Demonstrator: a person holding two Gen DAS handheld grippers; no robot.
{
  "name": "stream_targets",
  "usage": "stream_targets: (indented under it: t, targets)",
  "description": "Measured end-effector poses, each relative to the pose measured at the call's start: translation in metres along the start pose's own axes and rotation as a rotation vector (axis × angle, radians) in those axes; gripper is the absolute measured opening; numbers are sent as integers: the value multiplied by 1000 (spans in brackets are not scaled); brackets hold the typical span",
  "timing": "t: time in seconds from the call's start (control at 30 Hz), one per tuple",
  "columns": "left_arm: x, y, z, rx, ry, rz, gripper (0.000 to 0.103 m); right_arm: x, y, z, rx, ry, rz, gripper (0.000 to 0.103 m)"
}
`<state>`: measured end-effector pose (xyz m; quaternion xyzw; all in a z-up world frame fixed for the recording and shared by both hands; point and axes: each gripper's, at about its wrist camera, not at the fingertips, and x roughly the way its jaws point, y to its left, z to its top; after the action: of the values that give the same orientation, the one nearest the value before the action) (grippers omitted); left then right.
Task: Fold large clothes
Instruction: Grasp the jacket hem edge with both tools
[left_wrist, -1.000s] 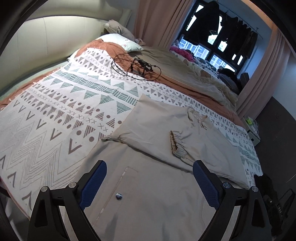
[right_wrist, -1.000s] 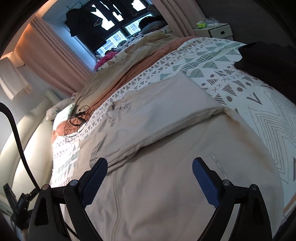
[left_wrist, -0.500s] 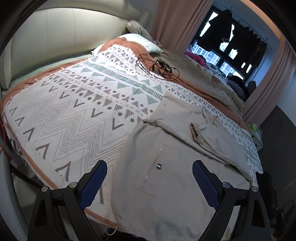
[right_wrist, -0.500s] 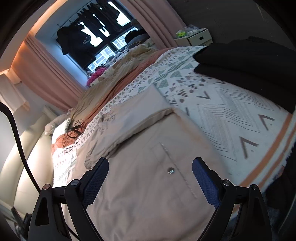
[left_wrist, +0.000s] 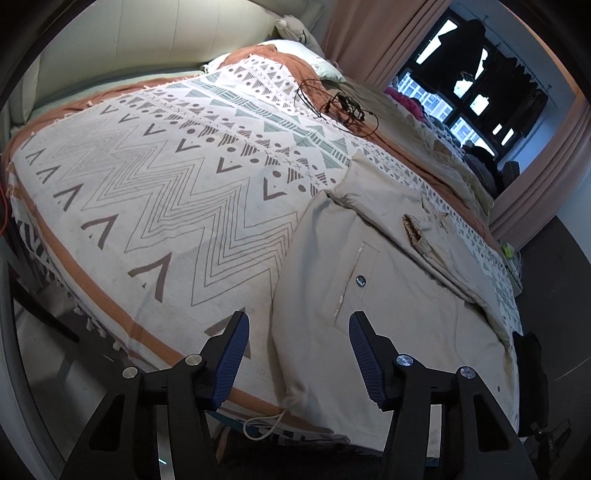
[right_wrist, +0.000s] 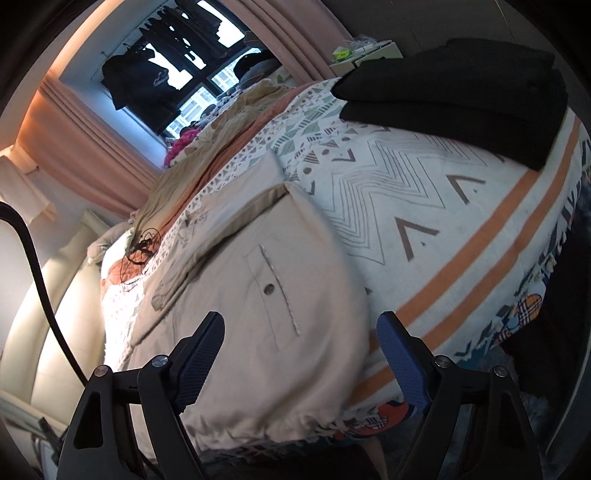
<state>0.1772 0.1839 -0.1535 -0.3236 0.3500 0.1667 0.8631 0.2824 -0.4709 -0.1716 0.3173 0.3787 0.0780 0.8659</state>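
A large beige jacket lies flat on the bed, its hem at the near edge, and a sleeve with an elastic cuff is folded across it. My left gripper hovers over the jacket's lower left corner. Its jaws are closing, and the pads do not press on the cloth. A drawstring hangs from that corner. In the right wrist view the same jacket fills the middle. My right gripper is above the lower right part of the hem, its jaws wide and narrowing, with nothing pinched.
A patterned blanket covers the bed. A stack of folded black clothes sits on its right side. Tangled black cables lie near a pillow. A padded headboard, curtains and a window are beyond. The floor drops away below the hem.
Both grippers have drawn back and down toward the jacket's hem at the bed's near edge, left one leftward, right one rightward. The left jaws have narrowed a lot, the right jaws slightly.
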Motion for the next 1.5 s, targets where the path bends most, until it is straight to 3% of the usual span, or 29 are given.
stream_targets:
  t: [0.1,0.37,0.47,0.7,0.77,0.97,1.07,1.13,1.2,1.3,1.5]
  targets:
    - [15,11,-6,-22,44,-9,46,5,-15,-8,26,20,20,84]
    - [48,27,-11,-90,144,-64,36,43,-41,-22,103,109,91,76]
    - [56,26,-11,-102,163,-76,35,56,-42,-26,134,138,160,69]
    - [68,17,-14,-126,221,-151,35,70,-38,-34,194,179,312,69]
    - [71,16,-16,-138,241,-182,35,73,-31,-38,171,189,317,69]
    - [72,12,-17,-133,244,-184,35,83,-23,-38,178,189,323,69]
    - [70,12,-19,-142,251,-176,27,86,-24,-37,191,172,294,55]
    - [69,14,-22,-147,254,-175,22,89,-28,-36,209,175,261,30]
    - [66,16,-23,-147,252,-174,11,89,-31,-36,226,184,252,24]
    - [56,19,-22,-176,219,-182,9,82,-27,-36,202,177,232,16]
    - [19,7,-5,-161,148,-223,7,53,-10,-25,163,113,249,10]
